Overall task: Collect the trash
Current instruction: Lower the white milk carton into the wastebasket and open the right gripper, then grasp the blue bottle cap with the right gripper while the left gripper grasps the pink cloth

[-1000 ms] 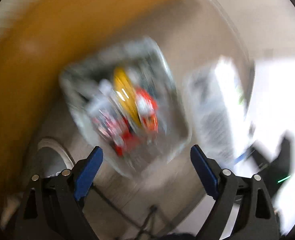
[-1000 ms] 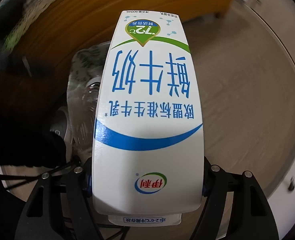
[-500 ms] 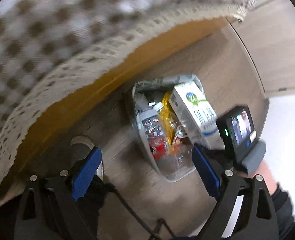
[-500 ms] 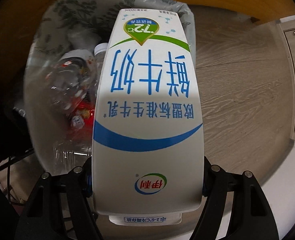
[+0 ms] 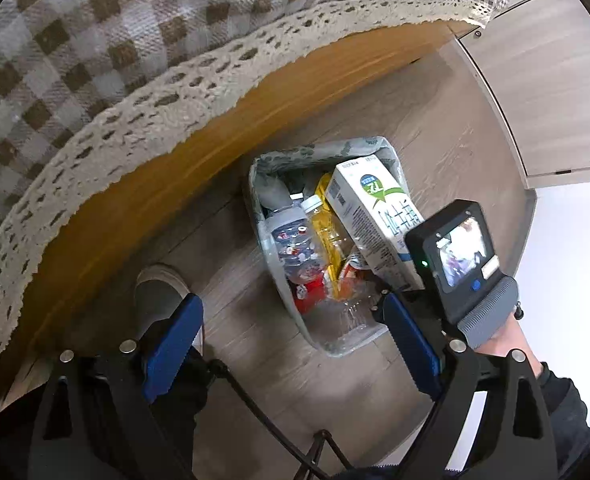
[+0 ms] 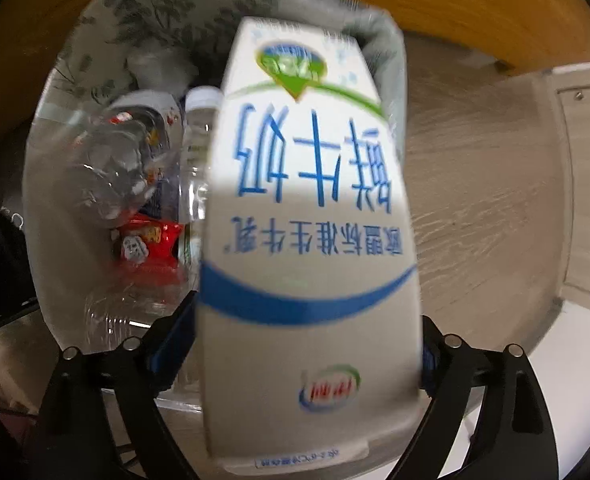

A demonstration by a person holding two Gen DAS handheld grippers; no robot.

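2 grippers are out, and both point down at the floor. The right gripper [image 6: 307, 344] is over the trash bin [image 5: 283, 300], and its fingers have just been opening. The milk carton [image 6: 307, 248] is between them, but there is a gap at the left finger, so the carton looks let go. It is blurry and tipped, with its far end already inside the bin, by the right wall. The left gripper [image 5: 291, 344] hangs above with its fingers spread wide and nothing in them.

What could go wrong? The bin is already full. A clear bottle [image 5: 295, 244], a yellow bottle [image 5: 327, 236] and a red wrapper [image 6: 151, 240] fill most of it. The carton is big, so it may land on top of them, lean on the rim and tip out onto the floor. It could also bump the light bin and push it over.

The bin sits on the wood floor [image 5: 455, 136], close to the edge of a desk with a checked cloth [image 5: 115, 40]. A shoe [image 5: 157, 292] is near the bin, and black cables [image 5: 255, 396] lie on the floor.
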